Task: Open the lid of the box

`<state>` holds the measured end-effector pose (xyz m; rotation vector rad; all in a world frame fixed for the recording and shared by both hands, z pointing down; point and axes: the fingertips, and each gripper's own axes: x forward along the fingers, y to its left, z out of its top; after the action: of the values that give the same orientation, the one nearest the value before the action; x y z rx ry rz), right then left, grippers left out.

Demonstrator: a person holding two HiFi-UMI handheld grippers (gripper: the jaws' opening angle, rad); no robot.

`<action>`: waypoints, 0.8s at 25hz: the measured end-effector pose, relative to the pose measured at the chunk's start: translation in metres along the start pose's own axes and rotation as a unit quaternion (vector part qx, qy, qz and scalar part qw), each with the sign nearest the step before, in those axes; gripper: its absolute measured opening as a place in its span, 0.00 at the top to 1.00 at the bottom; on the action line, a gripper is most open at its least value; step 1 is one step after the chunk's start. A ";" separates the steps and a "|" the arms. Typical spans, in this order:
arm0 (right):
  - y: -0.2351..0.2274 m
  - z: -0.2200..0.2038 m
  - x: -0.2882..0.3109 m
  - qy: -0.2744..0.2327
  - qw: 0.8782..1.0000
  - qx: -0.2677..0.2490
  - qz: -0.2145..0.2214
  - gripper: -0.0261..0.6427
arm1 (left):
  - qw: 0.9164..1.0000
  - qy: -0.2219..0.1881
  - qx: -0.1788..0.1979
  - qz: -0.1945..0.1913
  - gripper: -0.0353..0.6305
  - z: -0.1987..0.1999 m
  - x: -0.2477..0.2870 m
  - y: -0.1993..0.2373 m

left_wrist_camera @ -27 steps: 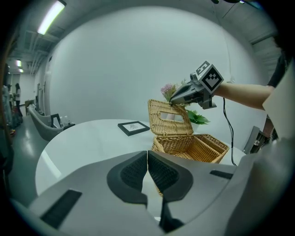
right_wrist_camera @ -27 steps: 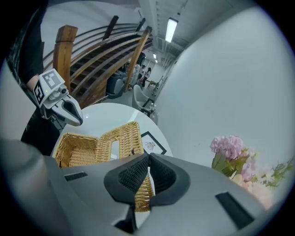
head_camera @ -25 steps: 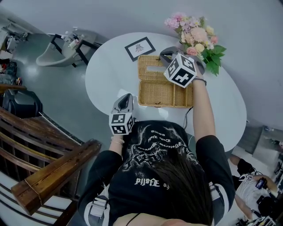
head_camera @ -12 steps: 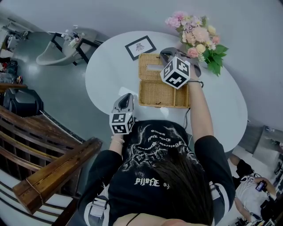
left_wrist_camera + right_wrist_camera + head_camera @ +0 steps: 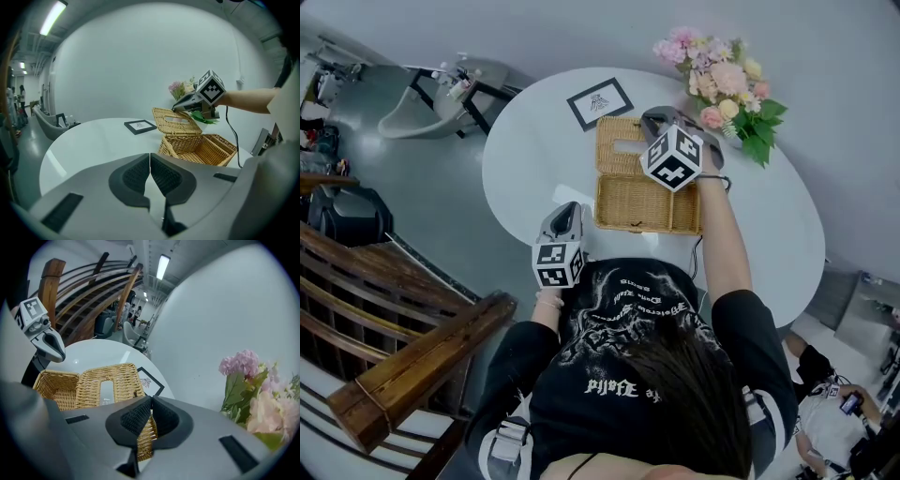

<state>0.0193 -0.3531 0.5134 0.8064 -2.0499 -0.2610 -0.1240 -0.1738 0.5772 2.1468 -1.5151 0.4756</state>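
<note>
Slightly lower than a second ago, the right gripper (image 5: 151, 400) stays clenched on the free edge of the lid (image 5: 614, 159). The lid is swung up and back over the far side of the box (image 5: 642, 204), which sits mid-table (image 5: 534, 141), near the flowers (image 5: 722, 80). The left gripper (image 5: 150, 157) hasn't budged. It hovers by the near edge, jaws pressed together on nothing.

Tan woven box (image 5: 642, 202) and lid (image 5: 619, 162), white table (image 5: 534, 159) (flowers (image 5: 722, 75) pink).
</note>
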 end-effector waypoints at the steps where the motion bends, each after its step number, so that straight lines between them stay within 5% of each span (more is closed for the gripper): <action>1: 0.000 -0.001 0.002 0.000 1.000 0.002 0.001 0.91 | 1.000 0.001 -0.001 0.001 0.91 0.000 0.000 0.001; 20: 0.006 -0.022 0.031 0.018 0.998 0.033 0.052 0.91 | 1.000 0.014 -0.004 0.013 0.91 0.000 0.007 0.005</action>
<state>0.0226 -0.3661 0.5499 0.7362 -2.0693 -0.1195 -0.1261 -0.1807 0.5819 2.1079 -1.5286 0.5056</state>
